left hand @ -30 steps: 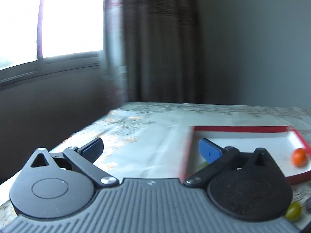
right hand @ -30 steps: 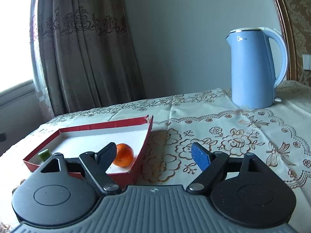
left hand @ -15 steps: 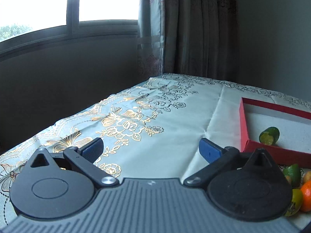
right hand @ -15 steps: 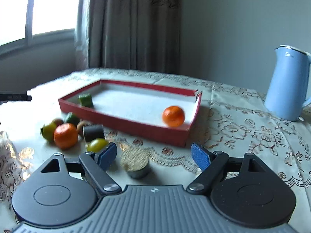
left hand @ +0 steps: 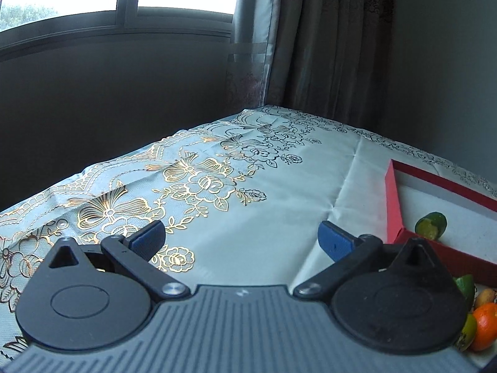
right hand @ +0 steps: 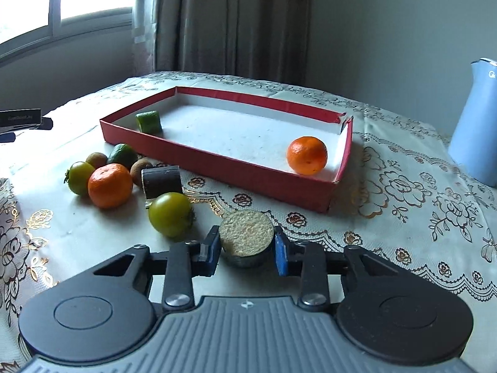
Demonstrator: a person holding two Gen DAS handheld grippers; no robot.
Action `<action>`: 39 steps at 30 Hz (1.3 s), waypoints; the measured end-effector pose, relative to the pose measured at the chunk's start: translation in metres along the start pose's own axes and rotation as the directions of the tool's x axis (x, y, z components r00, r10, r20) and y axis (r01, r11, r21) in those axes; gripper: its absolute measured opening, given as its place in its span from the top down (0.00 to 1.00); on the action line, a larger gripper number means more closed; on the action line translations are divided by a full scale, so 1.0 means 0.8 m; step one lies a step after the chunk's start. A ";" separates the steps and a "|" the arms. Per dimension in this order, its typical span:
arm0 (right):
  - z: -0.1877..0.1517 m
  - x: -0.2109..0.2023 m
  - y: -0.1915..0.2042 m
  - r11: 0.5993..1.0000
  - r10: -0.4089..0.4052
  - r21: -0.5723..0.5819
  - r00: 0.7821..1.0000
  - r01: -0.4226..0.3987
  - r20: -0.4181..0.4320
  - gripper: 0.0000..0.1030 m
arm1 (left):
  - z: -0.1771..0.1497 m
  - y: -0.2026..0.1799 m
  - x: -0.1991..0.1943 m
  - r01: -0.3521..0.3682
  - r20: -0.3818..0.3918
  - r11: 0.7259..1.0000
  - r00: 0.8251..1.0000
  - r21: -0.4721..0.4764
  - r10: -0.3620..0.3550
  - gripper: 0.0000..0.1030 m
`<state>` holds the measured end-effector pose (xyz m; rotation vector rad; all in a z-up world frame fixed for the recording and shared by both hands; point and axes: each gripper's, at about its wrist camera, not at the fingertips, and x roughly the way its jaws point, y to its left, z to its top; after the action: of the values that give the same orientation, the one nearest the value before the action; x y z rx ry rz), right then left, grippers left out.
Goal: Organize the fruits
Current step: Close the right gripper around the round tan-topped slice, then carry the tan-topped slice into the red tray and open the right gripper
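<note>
right claw (right hand: 247, 252) grips a cut chunk (right hand: 247, 240) near the table's front edge, pale cut face up.
left claw (left hand: 240, 238) open over bare tablecloth (left hand: 264, 217); green tomato (right hand: 170, 214) just left, red tray (right hand: 267, 172) behind.

Glossy gold print on the cloth tablecloth (left hand: 217, 186), matt cardboard red tray (right hand: 248, 168), rough grainy cut face on the eggplant piece (right hand: 247, 237), smooth shiny green tomato (right hand: 170, 214)

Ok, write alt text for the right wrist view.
The right gripper is shut on a round, dark-skinned cut piece with a pale grainy top, on a floral tablecloth. Behind it, a red cardboard tray holds an orange mandarin and a green cut chunk; more fruit lies left of it.
</note>
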<state>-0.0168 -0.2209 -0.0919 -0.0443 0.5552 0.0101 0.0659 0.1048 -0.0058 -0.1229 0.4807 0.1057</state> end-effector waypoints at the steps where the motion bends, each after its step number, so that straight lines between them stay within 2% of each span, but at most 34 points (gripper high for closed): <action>1: 0.000 0.000 0.001 1.000 -0.003 -0.002 1.000 0.003 0.001 0.67 | 0.000 0.000 0.000 -0.001 -0.001 1.000 1.000 -0.001 0.001 0.00; 4: 0.000 -0.003 -0.001 1.000 0.008 0.009 1.000 -0.008 0.013 0.67 | 0.000 0.001 0.001 -0.002 -0.006 1.000 1.000 -0.005 0.002 0.00; 7: 0.007 -0.016 -0.005 0.999 0.010 0.039 0.998 -0.013 0.064 0.67 | 0.000 0.000 0.002 -0.004 -0.010 1.000 1.000 0.001 0.004 0.00; 13: 0.060 -0.021 -0.014 0.998 -0.014 0.061 0.986 0.004 0.164 0.67 | 0.000 -0.008 0.003 -0.020 -0.017 0.999 1.000 0.033 0.020 0.00; 20: 0.107 0.041 -0.022 0.996 -0.033 0.081 0.991 0.022 0.133 0.67 | -0.001 -0.010 0.005 -0.044 -0.026 0.998 0.999 0.042 0.045 0.00; 28: 0.105 0.094 -0.020 0.996 -0.028 0.085 0.998 0.024 0.048 0.67 | -0.001 -0.011 0.006 -0.041 -0.034 0.998 0.999 0.045 0.043 0.00; 30: 0.101 0.100 -0.018 0.996 -0.053 0.077 0.998 0.049 0.042 0.66 | -0.001 -0.011 0.007 -0.041 -0.035 0.998 0.998 0.043 0.043 0.00; 31: 0.099 0.099 -0.017 0.996 -0.049 0.072 0.998 0.045 0.050 0.61 | -0.001 -0.010 0.007 -0.042 -0.037 0.998 0.998 0.042 0.043 0.00; 35: 0.100 0.086 -0.021 0.995 -0.055 0.090 0.995 0.047 0.087 0.55 | -0.001 -0.010 0.007 -0.043 -0.038 0.998 0.998 0.040 0.045 0.00; 39: 0.097 0.054 -0.040 0.987 -0.074 0.155 0.985 0.050 0.153 0.53 | -0.001 -0.009 0.005 -0.046 -0.030 0.998 0.998 0.035 0.047 0.00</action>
<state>0.0614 -0.2496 -0.0478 0.0858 0.3937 -0.0887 0.0702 0.0978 -0.0082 -0.0798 0.5165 0.1416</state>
